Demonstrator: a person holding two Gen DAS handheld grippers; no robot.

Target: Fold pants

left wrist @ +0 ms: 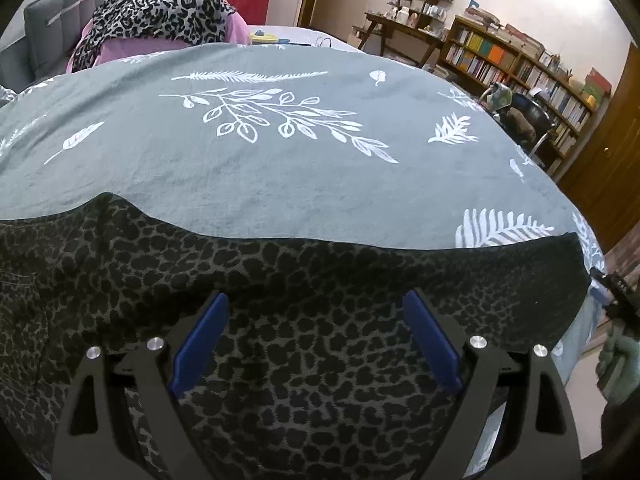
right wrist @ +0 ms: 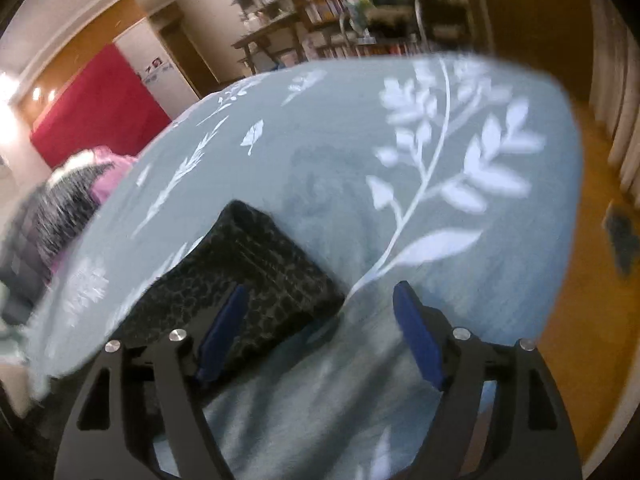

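Dark leopard-print pants point(left wrist: 304, 304) lie flat across the near side of a bed covered by a grey leaf-print sheet point(left wrist: 280, 160). My left gripper point(left wrist: 316, 308) is open, its blue fingers point(left wrist: 200, 344) spread just above the pants, holding nothing. In the right wrist view the pants' end point(right wrist: 256, 268) lies on the sheet point(right wrist: 400, 200), a corner pointing away. My right gripper point(right wrist: 320, 300) is open at the pants' right edge, left finger point(right wrist: 224, 328) over the fabric, right finger point(right wrist: 416, 336) over the bare sheet. This view is blurred.
A pile of leopard-print and pink clothes point(left wrist: 160, 16) sits at the bed's far left, also in the right wrist view point(right wrist: 76, 196). Bookshelves point(left wrist: 520, 68) and a desk stand behind the bed. A chair point(left wrist: 528, 116) is at the right. The other gripper shows at the right edge point(left wrist: 616, 292).
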